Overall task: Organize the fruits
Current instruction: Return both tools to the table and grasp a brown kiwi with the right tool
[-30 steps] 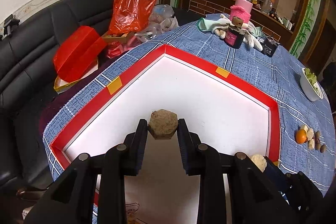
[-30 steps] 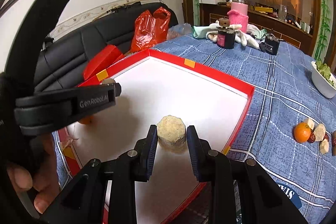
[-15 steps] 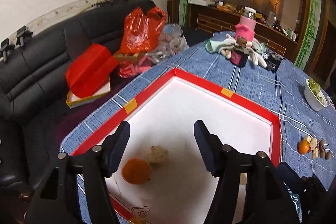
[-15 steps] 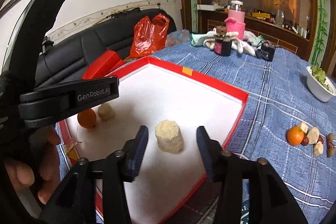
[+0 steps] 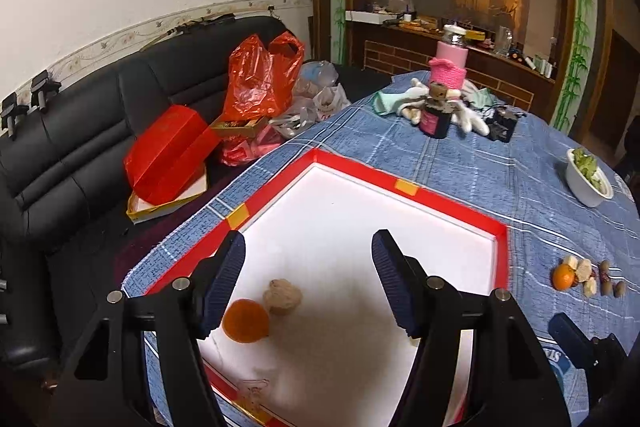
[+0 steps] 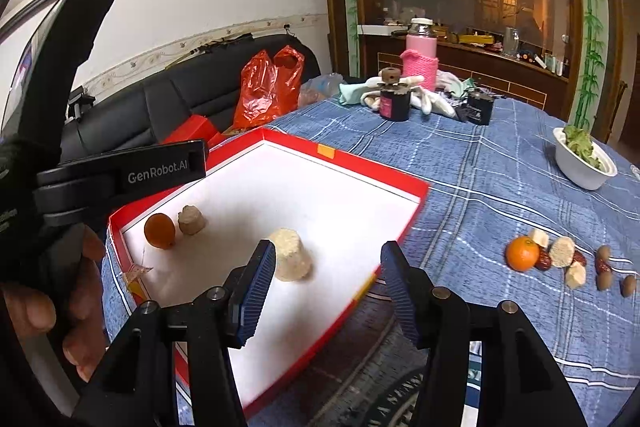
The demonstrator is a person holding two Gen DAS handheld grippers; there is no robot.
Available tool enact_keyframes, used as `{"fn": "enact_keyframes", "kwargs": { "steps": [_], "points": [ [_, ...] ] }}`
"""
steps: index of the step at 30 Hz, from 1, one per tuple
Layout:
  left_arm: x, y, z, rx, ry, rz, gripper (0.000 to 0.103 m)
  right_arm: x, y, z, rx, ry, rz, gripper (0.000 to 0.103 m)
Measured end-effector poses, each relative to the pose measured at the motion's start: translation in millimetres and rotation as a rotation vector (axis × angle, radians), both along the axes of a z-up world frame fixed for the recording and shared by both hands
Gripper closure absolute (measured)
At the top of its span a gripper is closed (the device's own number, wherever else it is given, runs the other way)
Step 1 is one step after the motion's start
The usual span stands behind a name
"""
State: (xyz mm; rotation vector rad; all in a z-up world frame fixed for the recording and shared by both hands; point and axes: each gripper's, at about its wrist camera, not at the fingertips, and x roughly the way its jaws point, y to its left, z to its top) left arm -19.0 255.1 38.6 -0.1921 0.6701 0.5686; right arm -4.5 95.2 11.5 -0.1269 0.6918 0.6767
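Note:
A red-rimmed white tray (image 5: pixel 408 187) (image 6: pixel 328 151) lies on the blue checked tablecloth. In it an orange (image 5: pixel 245 320) (image 6: pixel 159 231) touches a small tan chunk (image 5: pixel 282 296) (image 6: pixel 191 220); a larger tan chunk (image 6: pixel 289 259) stands apart near the tray's right side. My left gripper (image 5: pixel 308 283) is open and empty, raised above the orange and small chunk. My right gripper (image 6: pixel 327 291) is open and empty, just behind the larger chunk. A second orange (image 5: pixel 563 276) (image 6: pixel 521 253) lies on the cloth with tan pieces, red dates and nuts (image 6: pixel 576 267).
A white bowl of greens (image 5: pixel 588 179) (image 6: pixel 583 159) stands at the right. A dark jar (image 5: pixel 434 115) (image 6: pixel 394 103), pink bottle (image 6: pixel 420 55), gloves and a black box (image 6: pixel 479 109) are at the far side. A black sofa (image 5: pixel 80 131) with red bags lies left.
Both grippers opened and let go of their tan chunks, then pulled back and up. The small chunk now rests beside the orange; the larger chunk stands in the tray.

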Motion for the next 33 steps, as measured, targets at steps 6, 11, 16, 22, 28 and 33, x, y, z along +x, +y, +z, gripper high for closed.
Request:
{"fn": "enact_keyframes", "kwargs": {
  "steps": [6,11,16,22,28,33],
  "points": [
    [1.6,-36.1,3.6,-0.030,-0.046,-0.098,0.034,-3.5,-64.6,-2.1,-0.014,-0.002,-0.090,0.041],
    [9.5,-92.7,1.5,-0.001,-0.047,-0.264,0.031,11.5,-148.5,-10.0,-0.018,0.020,-0.272,0.041],
    [15.2,-147.4,-7.0,0.021,-0.024,-0.434,0.030,44.5,-230.6,-25.6,-0.011,0.083,-0.467,0.040],
    [28.8,-180.8,-21.9,0.020,0.048,-0.533,0.030,100.0,-275.8,-42.8,-0.033,0.145,-0.574,0.044],
    [46.9,-188.4,-28.0,0.012,0.071,-0.530,0.030,144.9,-280.9,-60.4,-0.079,0.213,-0.604,0.061],
    [69.8,-195.9,-36.8,-0.005,0.093,-0.534,0.030,157.5,-279.7,-69.0,-0.077,0.241,-0.587,0.078]
  ]
}}
